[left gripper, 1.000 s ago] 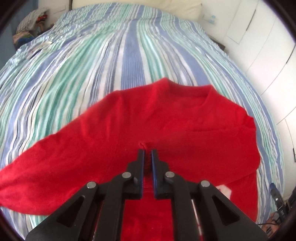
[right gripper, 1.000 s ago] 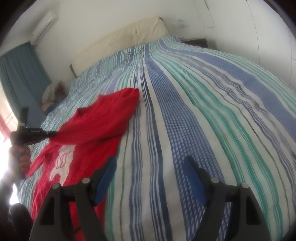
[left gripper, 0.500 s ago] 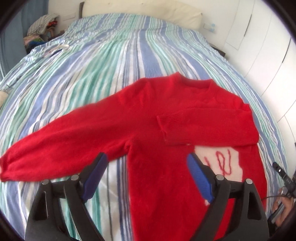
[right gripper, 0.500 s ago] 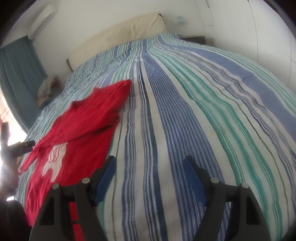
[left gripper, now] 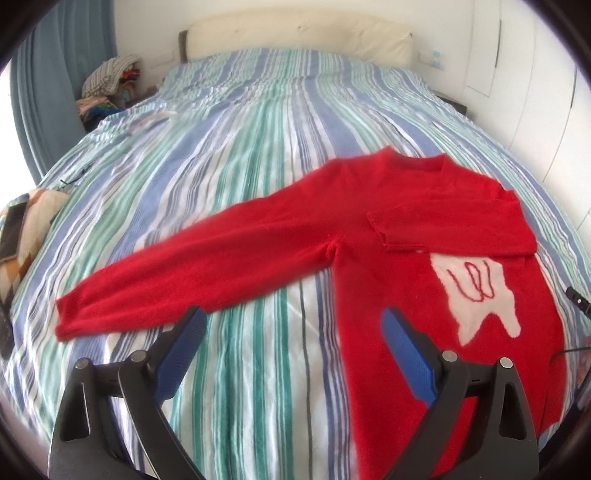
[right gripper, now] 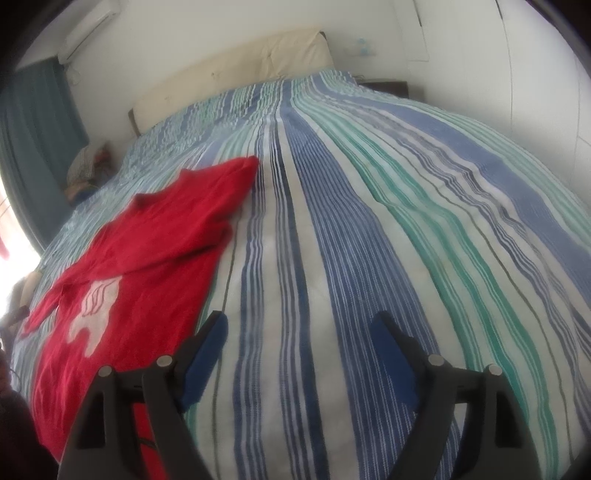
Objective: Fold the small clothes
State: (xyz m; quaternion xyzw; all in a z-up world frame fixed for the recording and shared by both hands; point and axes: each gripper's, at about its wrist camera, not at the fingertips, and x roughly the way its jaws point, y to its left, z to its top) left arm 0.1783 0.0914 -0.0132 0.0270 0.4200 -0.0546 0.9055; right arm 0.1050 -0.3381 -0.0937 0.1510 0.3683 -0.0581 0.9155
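Note:
A red sweater (left gripper: 436,206) with a white patch (left gripper: 476,295) lies flat on the striped bedcover (left gripper: 240,177). One sleeve (left gripper: 192,273) stretches out to the left; the other is folded across the chest, its cuff (left gripper: 384,229) near the middle. My left gripper (left gripper: 293,317) hovers over the gap between the outstretched sleeve and the body, its jaws opening with nothing between them. In the right wrist view the sweater (right gripper: 147,251) lies to the left. My right gripper (right gripper: 300,323) is over bare bedcover beside the sweater, its jaws also opening and holding nothing.
A cream headboard (left gripper: 295,33) runs along the far end of the bed. A heap of clothes (left gripper: 107,85) sits at the far left by a blue curtain. A patterned cushion (left gripper: 33,221) lies at the left edge. White wardrobe doors (left gripper: 535,92) stand on the right.
My left gripper has let go of the sleeve cuff, which now lies folded on the chest. It opened wide and drew back and to the left. The right gripper opened slightly.

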